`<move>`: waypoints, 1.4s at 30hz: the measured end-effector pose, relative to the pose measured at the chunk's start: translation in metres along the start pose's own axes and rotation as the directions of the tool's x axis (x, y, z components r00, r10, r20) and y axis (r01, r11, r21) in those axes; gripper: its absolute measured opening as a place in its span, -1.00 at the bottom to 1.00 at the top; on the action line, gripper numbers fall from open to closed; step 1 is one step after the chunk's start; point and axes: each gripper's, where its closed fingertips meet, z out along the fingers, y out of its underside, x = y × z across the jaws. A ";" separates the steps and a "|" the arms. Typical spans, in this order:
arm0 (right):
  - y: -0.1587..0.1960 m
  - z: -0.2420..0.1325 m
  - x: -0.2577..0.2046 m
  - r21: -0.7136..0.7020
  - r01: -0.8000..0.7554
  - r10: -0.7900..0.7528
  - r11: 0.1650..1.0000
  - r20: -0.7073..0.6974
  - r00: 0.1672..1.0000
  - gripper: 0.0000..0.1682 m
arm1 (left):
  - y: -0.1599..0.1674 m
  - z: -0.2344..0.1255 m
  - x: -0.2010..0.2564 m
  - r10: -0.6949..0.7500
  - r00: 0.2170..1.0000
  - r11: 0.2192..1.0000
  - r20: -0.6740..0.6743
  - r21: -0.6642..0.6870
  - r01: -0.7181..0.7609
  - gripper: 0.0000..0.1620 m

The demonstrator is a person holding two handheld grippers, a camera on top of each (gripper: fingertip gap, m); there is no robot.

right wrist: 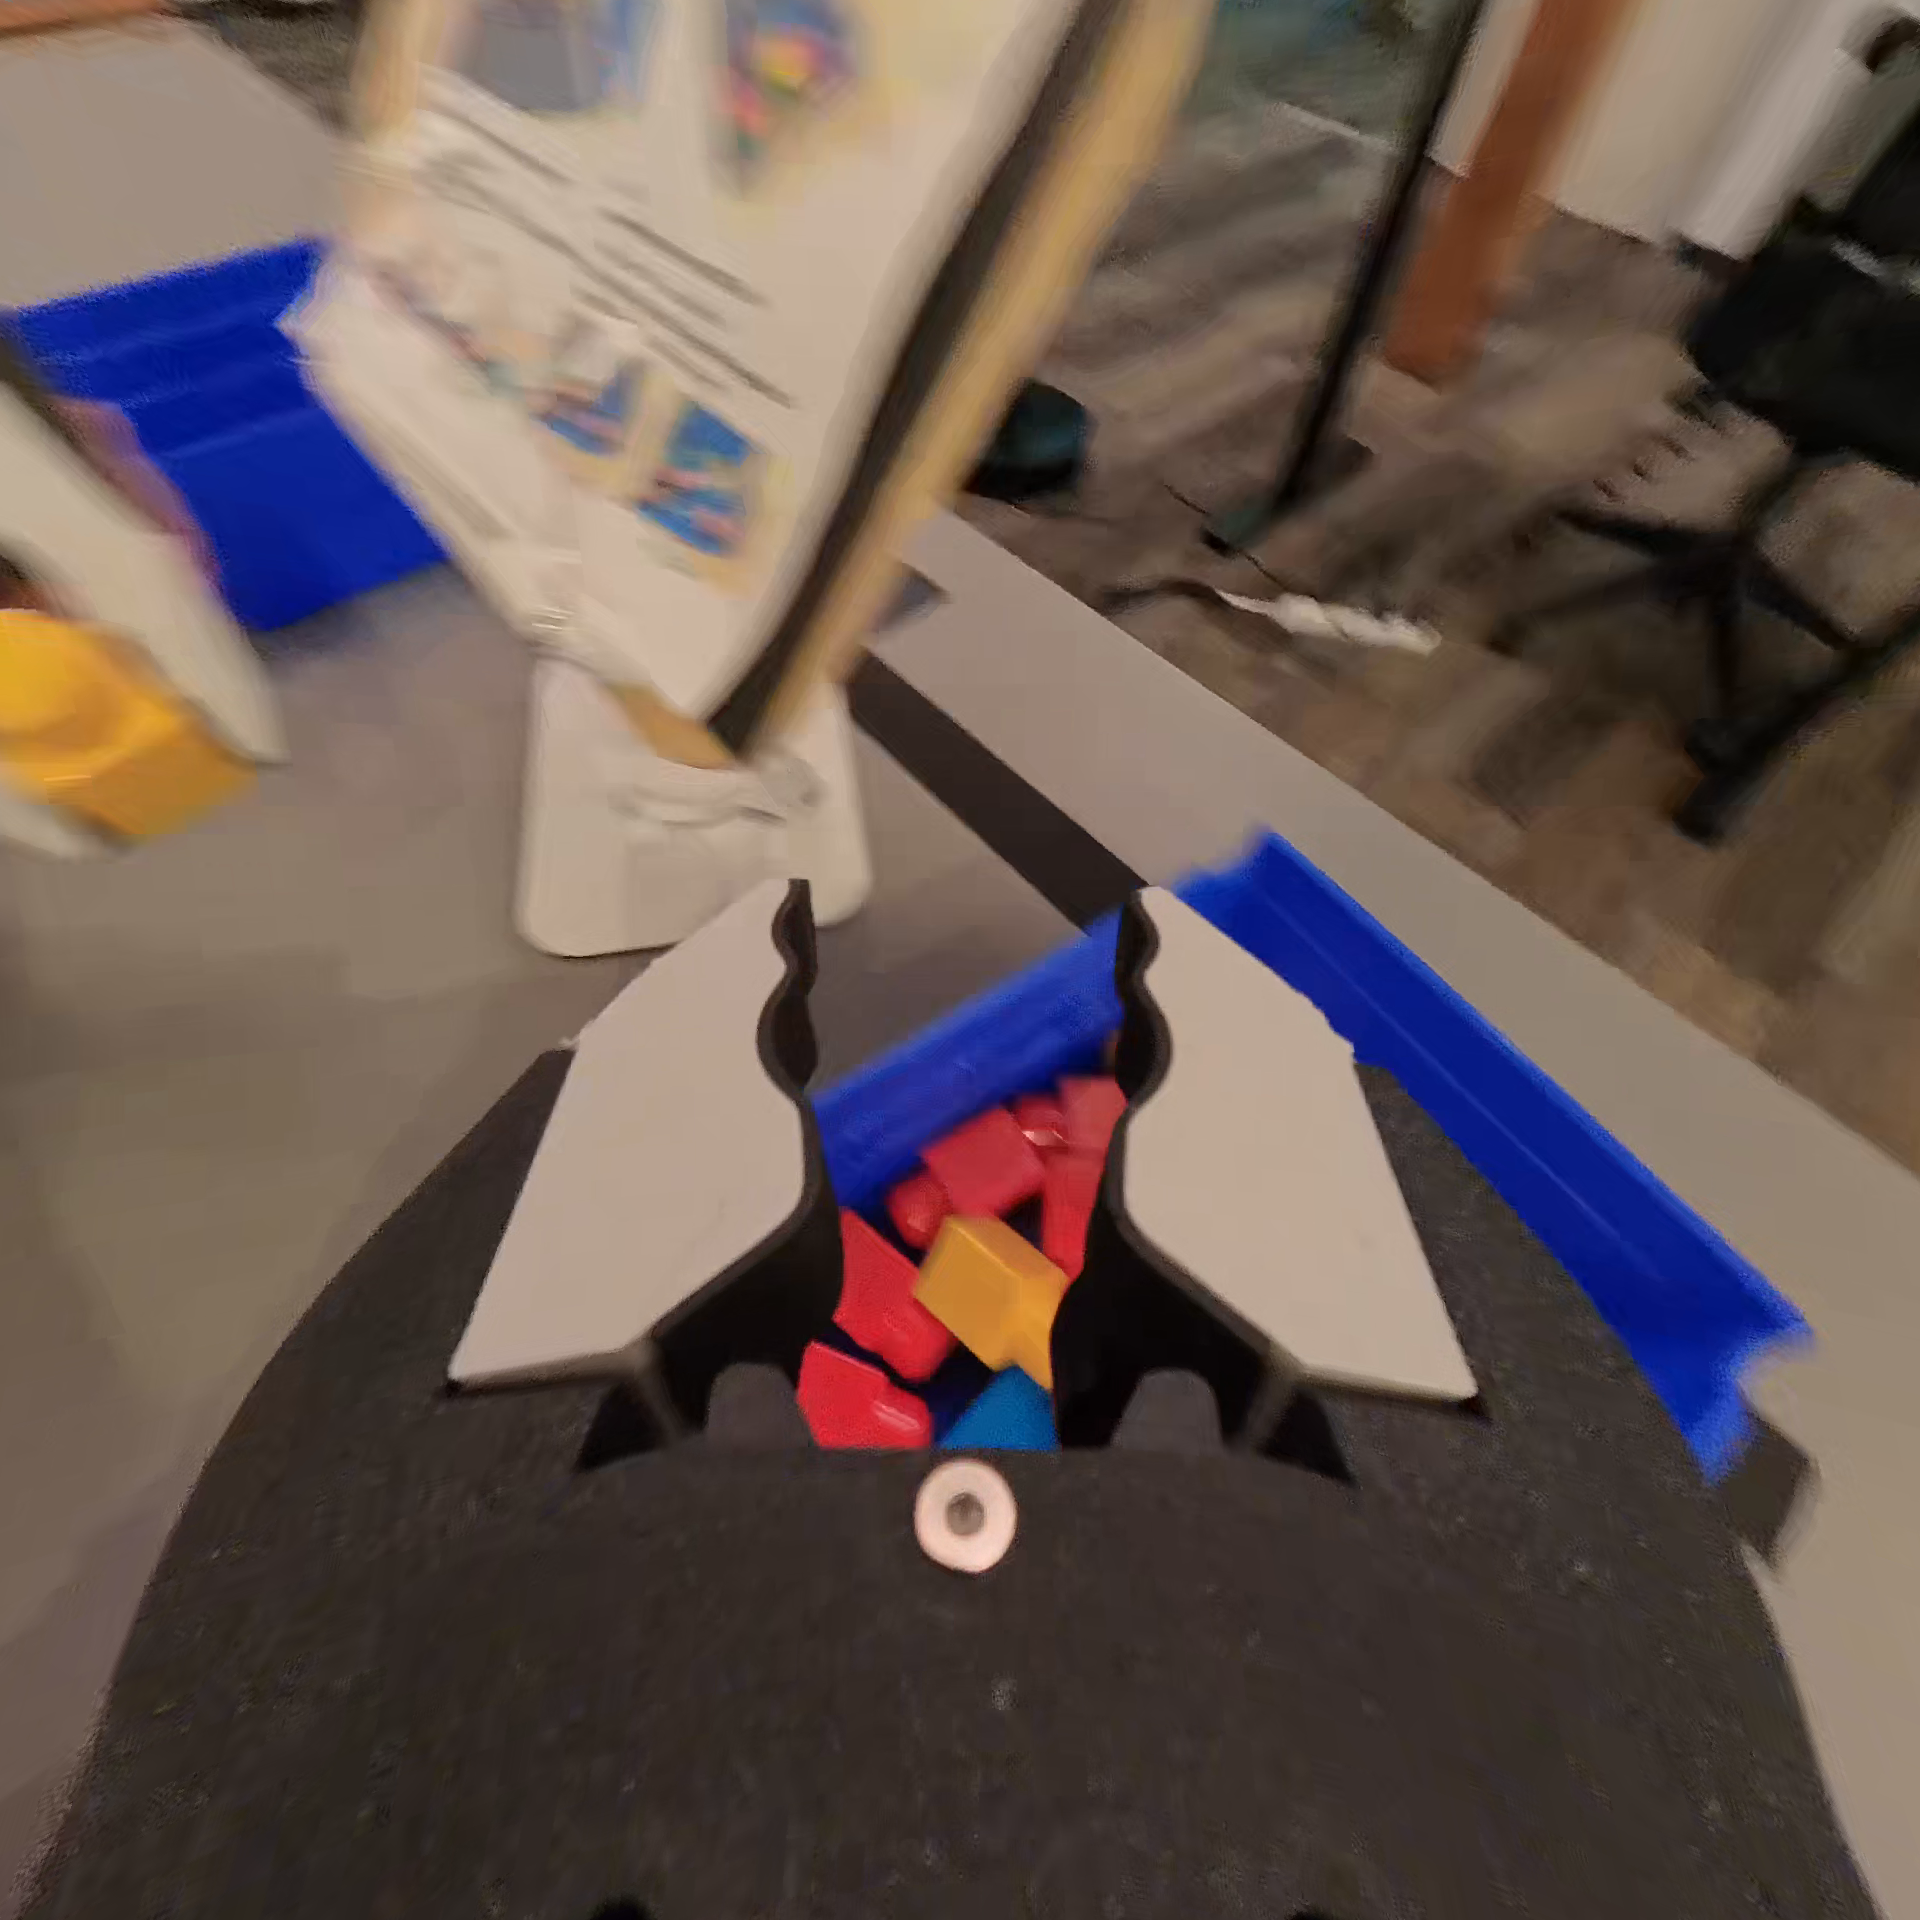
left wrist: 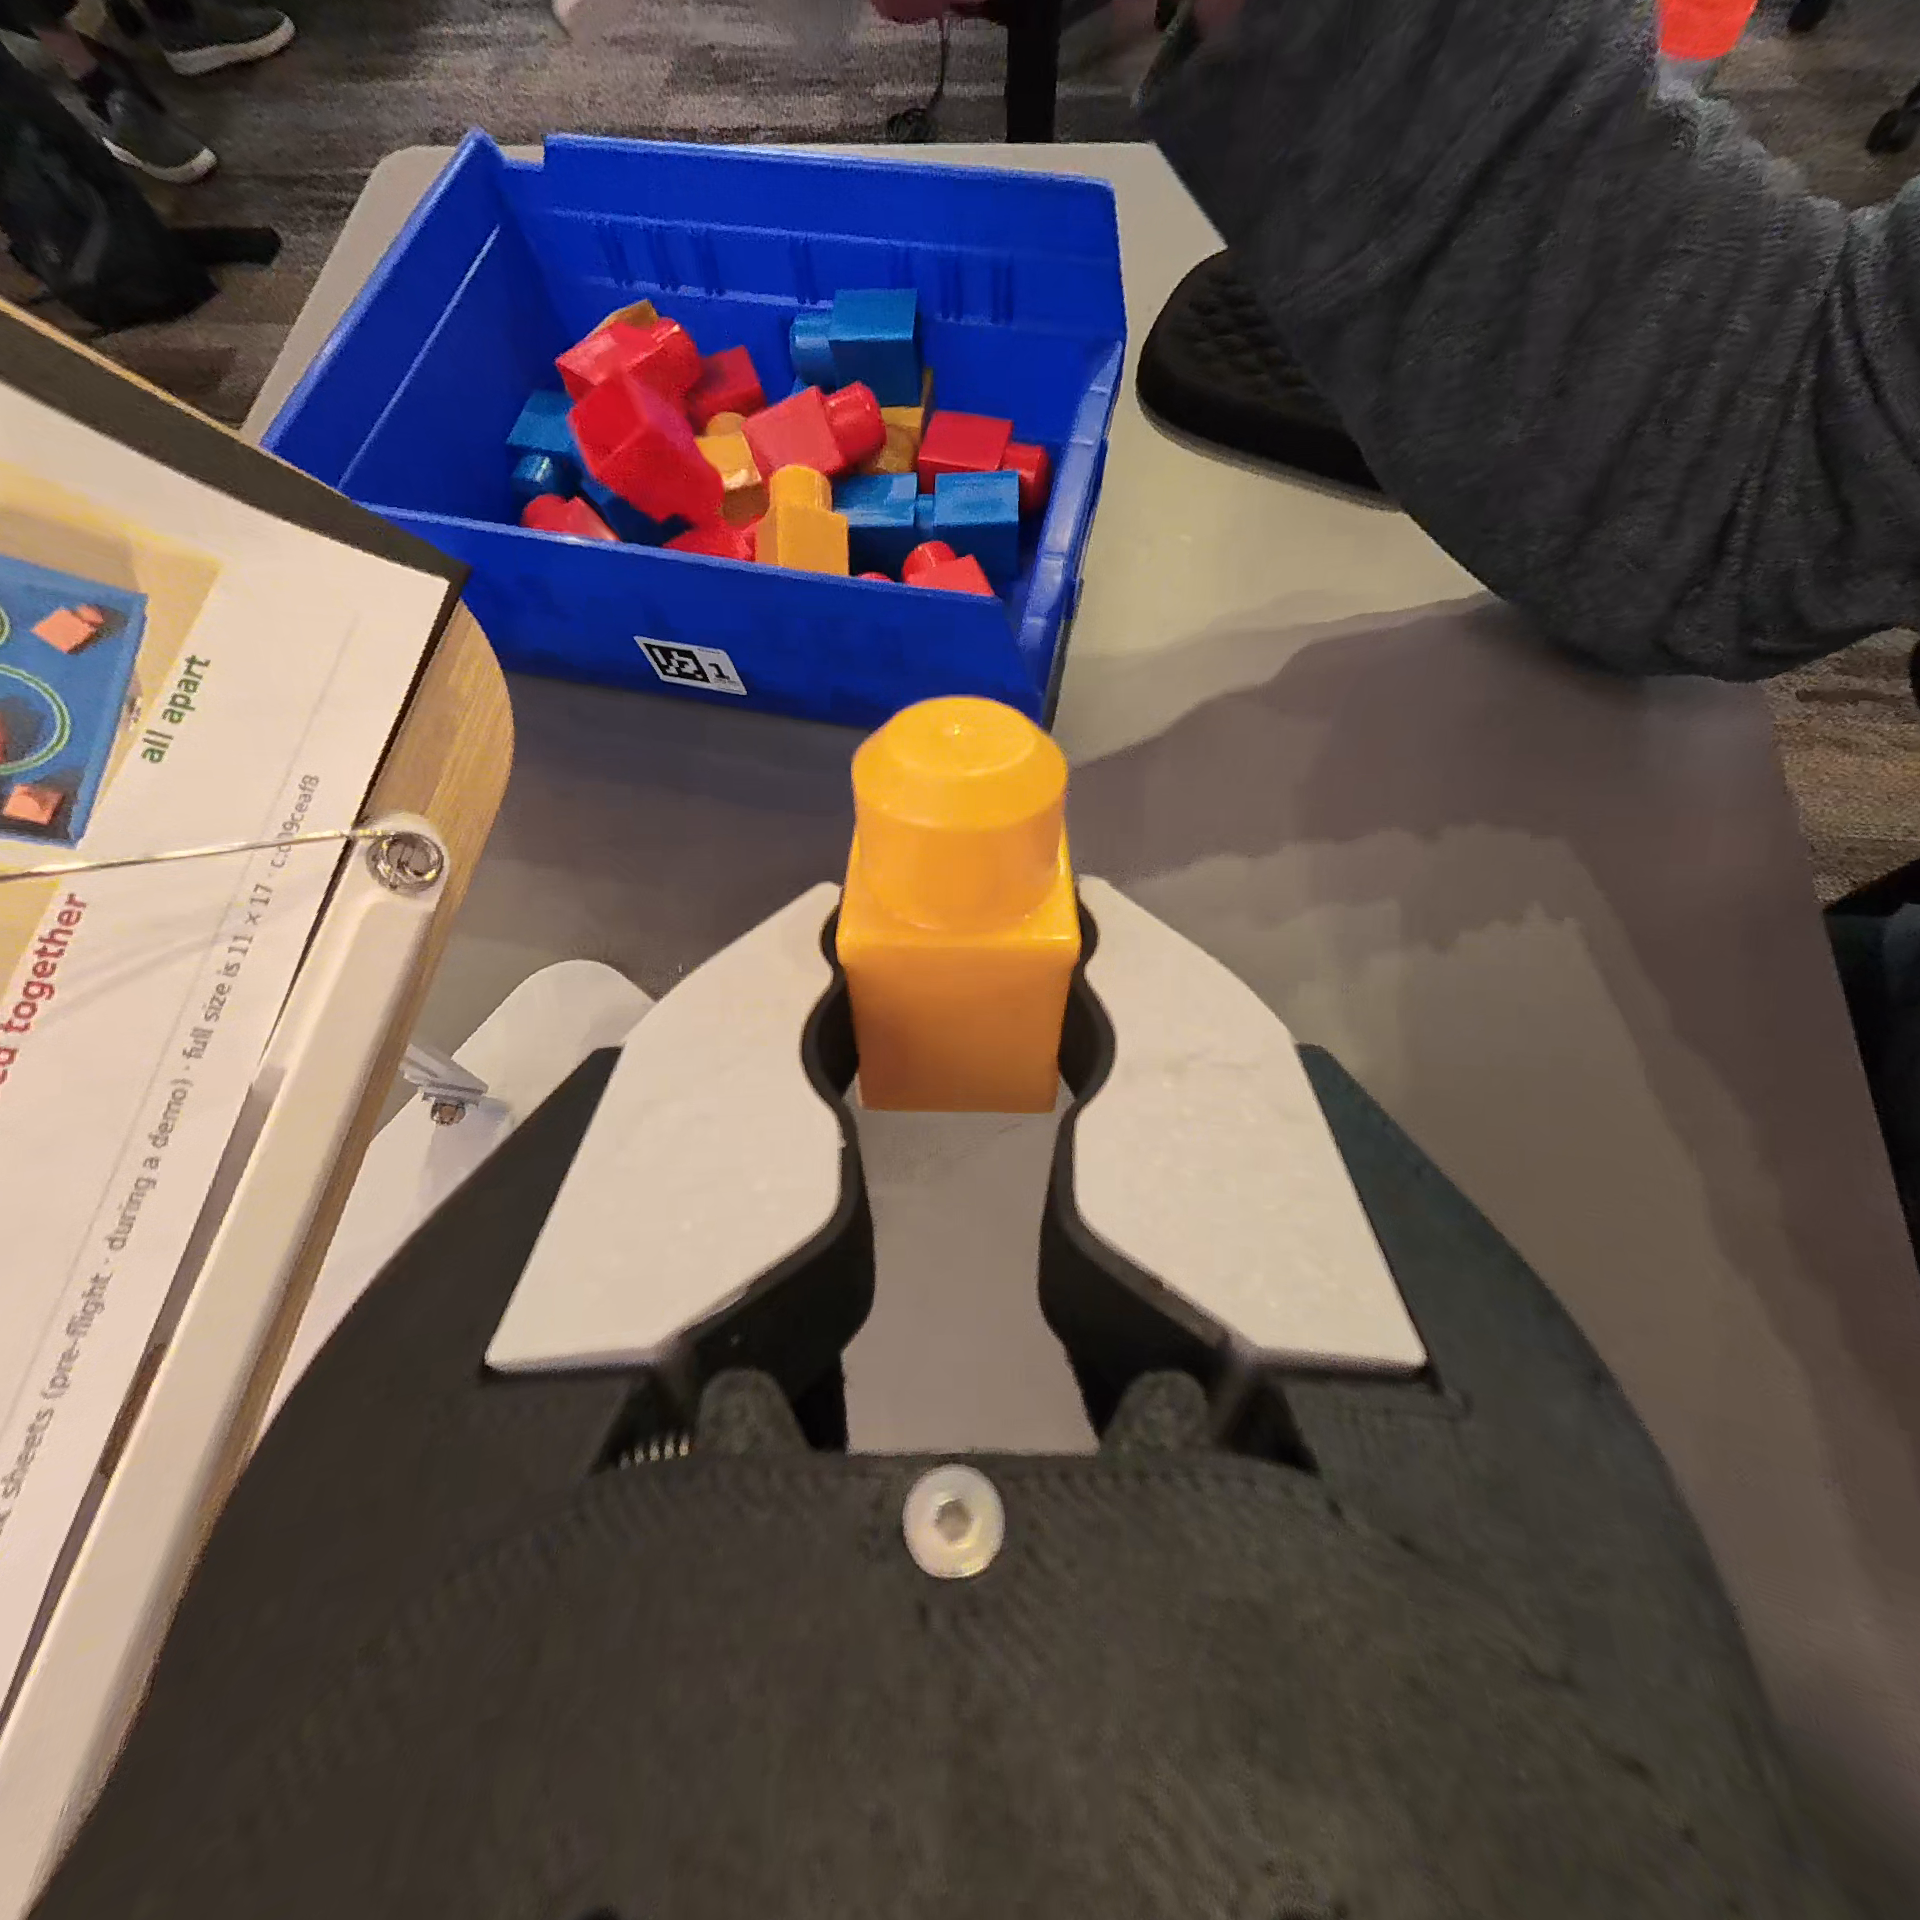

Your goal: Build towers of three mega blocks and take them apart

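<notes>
My left gripper point(left wrist: 958, 914) is shut on a yellow block point(left wrist: 956, 997), held upright with its stud up, above the grey table point(left wrist: 1403, 1039). Just beyond it stands a blue bin point(left wrist: 727, 634) holding several loose red, blue and yellow blocks point(left wrist: 790, 447). In the blurred right wrist view, my right gripper point(right wrist: 966, 904) is open and empty, hovering over that bin point(right wrist: 1455, 1122). Red blocks point(right wrist: 982, 1158) and a yellow block point(right wrist: 987, 1288) show between its fingers. The left gripper's yellow block point(right wrist: 94, 727) shows at the left edge of that view.
A standing instruction board point(left wrist: 208, 831) on a white foot is close to the left of my left gripper; it also shows in the right wrist view point(right wrist: 675, 312). A second blue bin point(right wrist: 208, 395) lies behind it. A grey sleeve point(left wrist: 1558, 312) reaches in from the right.
</notes>
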 end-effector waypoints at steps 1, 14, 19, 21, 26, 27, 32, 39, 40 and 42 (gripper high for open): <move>-0.011 0.002 -0.025 0.035 0.051 -0.054 0.998 0.094 0.994 -0.37 | -0.002 0.001 0.000 0.000 1.000 1.000 0.003 0.011 0.000 -0.56; -0.034 0.048 -0.220 0.157 0.322 -0.349 0.934 0.605 0.716 -0.55 | -0.016 0.002 0.011 0.041 0.999 0.998 0.012 0.048 -0.042 -0.56; -0.042 0.043 -0.223 0.206 0.322 -0.379 0.924 0.594 0.709 -0.99 | -0.019 -0.002 0.012 0.028 1.000 0.997 -0.009 0.075 -0.027 -0.55; -0.052 0.039 -0.219 0.235 0.277 -0.364 0.932 0.582 0.728 -1.00 | -0.021 -0.003 0.012 0.037 0.999 0.996 -0.001 0.087 -0.037 -0.55; -0.047 0.037 -0.217 0.211 0.280 -0.350 0.937 0.586 0.731 -0.43 | -0.024 -0.009 0.010 0.056 0.998 0.995 0.040 0.084 -0.059 -0.55; -0.044 0.038 -0.218 0.204 0.299 -0.361 0.932 0.586 0.726 -0.39 | -0.024 -0.009 0.013 0.057 0.998 0.994 0.028 0.087 -0.059 -0.55; -0.040 0.041 -0.223 0.195 0.307 -0.361 0.931 0.606 0.709 -0.61 | -0.026 -0.011 0.011 0.063 0.997 0.993 0.040 0.098 -0.066 -0.56; -0.048 0.039 -0.222 0.221 0.282 -0.359 0.933 0.599 0.716 -0.62 | -0.030 -0.017 0.010 0.045 0.999 0.989 0.030 0.137 -0.049 -0.55; -0.056 0.036 -0.219 0.251 0.243 -0.347 0.937 0.592 0.727 -0.62 | -0.033 -0.021 0.007 0.044 0.998 0.986 0.045 0.157 -0.051 -0.50; -0.065 0.028 -0.205 0.279 0.195 -0.325 0.940 0.562 0.761 -0.62 | -0.037 -0.031 0.001 0.023 0.997 0.981 0.074 0.191 -0.037 -0.39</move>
